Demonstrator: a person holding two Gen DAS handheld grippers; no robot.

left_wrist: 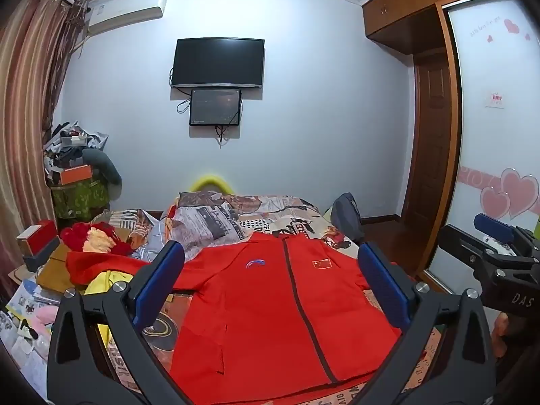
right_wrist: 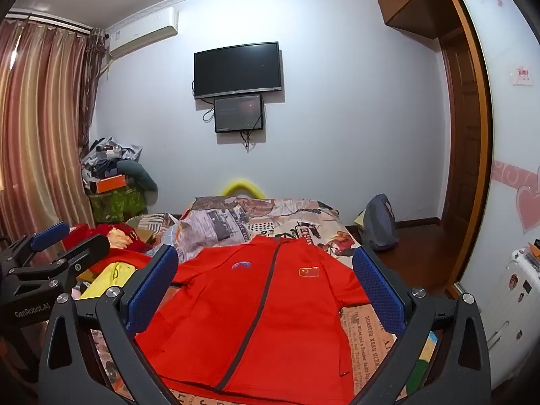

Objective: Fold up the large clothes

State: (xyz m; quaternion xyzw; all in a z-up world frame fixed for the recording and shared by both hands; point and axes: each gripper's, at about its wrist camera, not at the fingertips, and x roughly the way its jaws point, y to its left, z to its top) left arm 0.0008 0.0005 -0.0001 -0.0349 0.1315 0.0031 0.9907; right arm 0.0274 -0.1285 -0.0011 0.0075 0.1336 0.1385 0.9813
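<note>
**Jacket laid flat, first fold not yet begun**

A red jacket (left_wrist: 280,303) lies spread front-up on the bed (left_wrist: 270,216), filling the lower middle of both views, its dark zip running from the collar down toward the bottom edge. One sleeve trails off to the left of the frame, toward a heap of clothes (left_wrist: 98,270). The left tongs (left_wrist: 270,283) and the right tongs (right_wrist: 266,283) both hang above the jacket, released, jaws wide and holding nothing.

By the look of it, this is the start: the garment is arranged but no fold is made. The next move would call for lowering each pair of tongs to an outer edge, probably a shoulder and the hem on one side, pinching only the cloth and not the patterned bedsheet (right_wrist: 368,330) beneath.
</note>
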